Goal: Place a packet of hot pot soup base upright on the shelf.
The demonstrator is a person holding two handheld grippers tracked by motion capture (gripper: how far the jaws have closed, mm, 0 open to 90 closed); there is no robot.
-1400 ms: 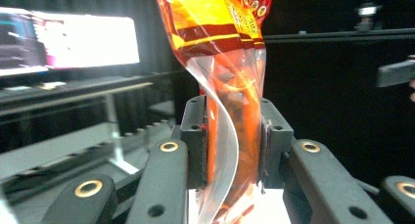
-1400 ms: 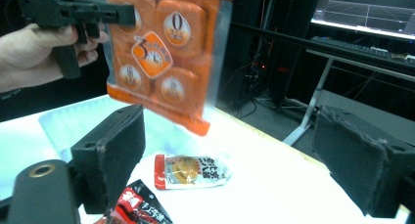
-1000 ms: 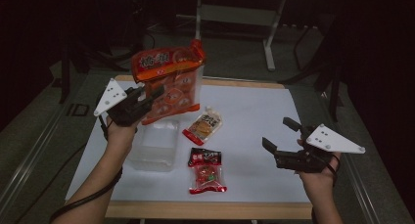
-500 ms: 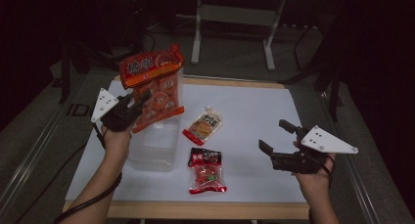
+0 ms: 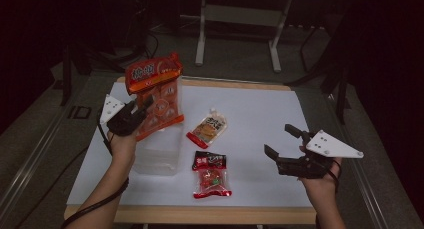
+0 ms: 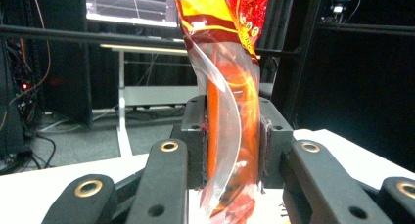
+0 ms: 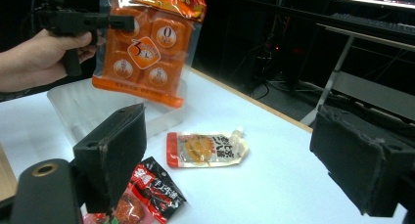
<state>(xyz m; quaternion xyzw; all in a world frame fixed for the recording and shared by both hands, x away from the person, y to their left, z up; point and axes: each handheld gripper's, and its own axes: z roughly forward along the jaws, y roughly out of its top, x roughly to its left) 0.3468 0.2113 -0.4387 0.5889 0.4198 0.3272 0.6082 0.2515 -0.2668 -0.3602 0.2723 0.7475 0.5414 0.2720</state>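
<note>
Up at the left of the high view, my left gripper [image 5: 134,116] was clenched on the orange snack bag [image 5: 156,96], its two pads pressing the clear plastic edge from either side, as my left gripper view showed with the bag [image 6: 230,111] rising upright between them and out past the top of the frame. That bag hung above the clear plastic container [image 5: 157,151], which sat on the white table [image 5: 260,114] in the lower left part of the frame, just under my left hand [image 5: 122,144]. In my right gripper view the bag [image 7: 147,53] filled the upper left, with the container [image 7: 83,106] below it. My right gripper [image 5: 284,148] sat at the lower right of the high view, jaws spread wide with nothing between them, above bare table. Toward the middle of the frame lay a small pale pouch [image 5: 207,130], and just below it a dark red packet [image 5: 211,175], both flat on the table and well apart from my right jaws.
</note>
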